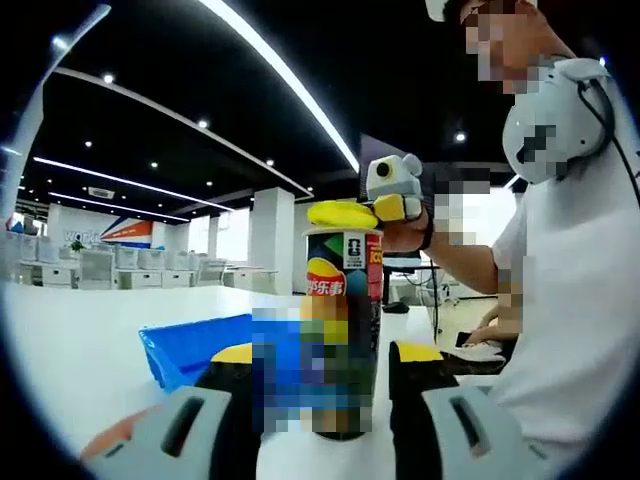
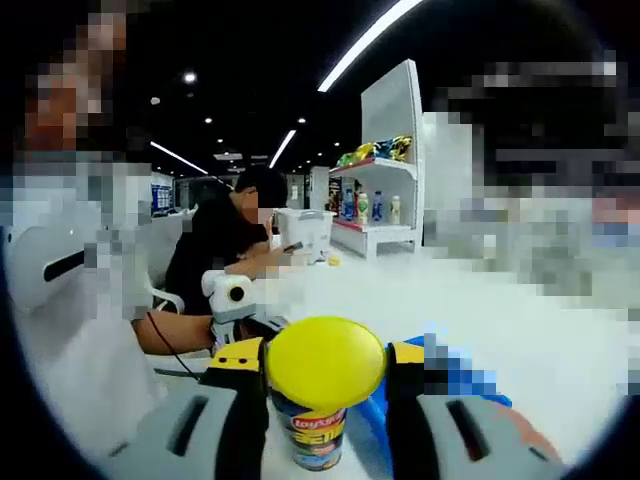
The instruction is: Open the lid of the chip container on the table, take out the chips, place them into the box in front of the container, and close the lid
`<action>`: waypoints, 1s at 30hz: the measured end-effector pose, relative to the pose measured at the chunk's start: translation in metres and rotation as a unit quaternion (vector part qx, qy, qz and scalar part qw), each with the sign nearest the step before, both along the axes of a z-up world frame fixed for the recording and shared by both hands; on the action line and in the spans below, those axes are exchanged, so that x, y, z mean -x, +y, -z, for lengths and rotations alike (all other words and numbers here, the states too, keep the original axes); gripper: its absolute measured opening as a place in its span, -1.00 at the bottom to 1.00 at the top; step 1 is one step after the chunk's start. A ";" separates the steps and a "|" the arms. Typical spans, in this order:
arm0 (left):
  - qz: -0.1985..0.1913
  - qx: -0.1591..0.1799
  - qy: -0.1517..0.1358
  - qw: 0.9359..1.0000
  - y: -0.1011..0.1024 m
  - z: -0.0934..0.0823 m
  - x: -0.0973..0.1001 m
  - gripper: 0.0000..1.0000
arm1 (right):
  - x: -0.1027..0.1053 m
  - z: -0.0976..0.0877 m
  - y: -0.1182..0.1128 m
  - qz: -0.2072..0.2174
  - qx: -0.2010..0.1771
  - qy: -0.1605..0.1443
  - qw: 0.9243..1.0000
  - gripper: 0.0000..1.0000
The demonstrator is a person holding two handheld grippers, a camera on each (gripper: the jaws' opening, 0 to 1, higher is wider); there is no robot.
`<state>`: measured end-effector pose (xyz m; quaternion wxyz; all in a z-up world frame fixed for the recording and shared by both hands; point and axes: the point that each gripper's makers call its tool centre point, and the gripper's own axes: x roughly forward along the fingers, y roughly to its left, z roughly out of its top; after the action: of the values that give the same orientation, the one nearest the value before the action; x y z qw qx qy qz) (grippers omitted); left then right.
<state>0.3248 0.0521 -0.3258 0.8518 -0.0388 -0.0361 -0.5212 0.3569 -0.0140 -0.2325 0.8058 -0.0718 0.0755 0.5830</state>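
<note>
The chip container (image 1: 343, 300) is clamped low by the left gripper (image 1: 325, 385); the right gripper (image 2: 326, 385) pinches its yellow lid (image 2: 325, 362) — judged unopened. Beside the container, the blue box (image 1: 195, 345) awaits chips — every step remains.

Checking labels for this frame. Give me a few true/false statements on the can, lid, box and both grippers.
1. The yellow plastic lid sits on the tall cylindrical chip can. True.
2. The right gripper has its jaws on either side of the lid. True.
3. The left gripper grips the can at its top rim. False: its jaws flank the can's lower body.
4. The blue box is stacked on top of the can. False: it rests on the white table beside the can.
5. The can lies on its side. False: it stands upright.
</note>
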 end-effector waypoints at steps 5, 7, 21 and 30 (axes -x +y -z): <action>-0.004 0.002 0.000 1.000 0.003 0.000 0.001 -0.01 | 0.004 0.005 0.008 -0.012 0.009 0.005 1.000 -0.07; -0.007 0.000 0.000 1.000 0.004 0.002 0.000 -0.01 | 0.005 0.005 0.010 -0.015 0.010 0.009 1.000 -0.07; -0.012 0.006 0.003 1.000 0.010 0.003 0.000 -0.01 | 0.011 0.015 0.020 -0.032 0.038 0.004 0.999 -0.07; -0.011 0.007 0.002 1.000 0.011 0.001 -0.001 -0.01 | 0.011 0.018 0.019 -0.035 0.038 0.007 0.999 -0.07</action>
<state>0.3261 0.0628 -0.3270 0.8571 -0.0455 -0.0382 -0.5118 0.3462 0.0048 -0.2506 0.7808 -0.1010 0.1004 0.6083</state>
